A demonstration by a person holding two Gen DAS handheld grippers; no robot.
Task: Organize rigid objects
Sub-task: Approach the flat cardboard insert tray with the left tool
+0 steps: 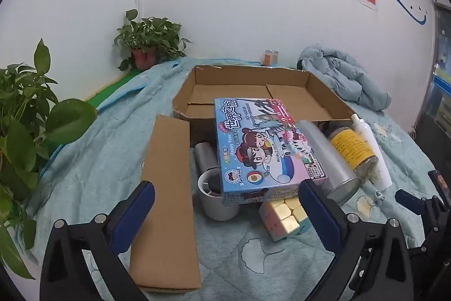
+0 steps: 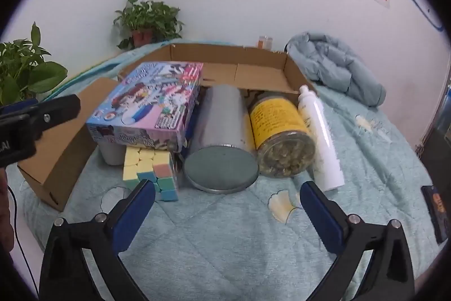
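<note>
A colourful game box (image 1: pixel 259 148) lies tilted over several things on the bed (image 1: pixel 253 258), its far end propped on the near wall of an open cardboard box (image 1: pixel 253 81). It hides most of what sits under it: only the rim and side of a grey mug (image 1: pixel 215 196) show, a grey cylinder (image 1: pixel 205 155) behind the mug is half covered, and the pastel puzzle cube (image 1: pixel 284 216) peeks out from the box's near corner. Right of the game box, a silver tin (image 2: pixel 220 143), a jar with a yellow label (image 2: pixel 279 137) and a white bottle (image 2: pixel 321 137) lie side by side on their sides, touching or nearly so; their far ends are masked by the carton wall. A flat cardboard flap (image 1: pixel 166 202) lies on the left of the bed. The print on the jar label is too blurred to read. A dark flat item at the right edge of the right wrist view is cut off.

The left tool (image 1: pixel 227 205) is held low, its fingers spread wide with nothing between the pads, facing the mug and the game box. The right tool (image 2: pixel 227 200) tilts down toward the bedcover, also spread wide and empty, just short of the tin and cube.
</note>
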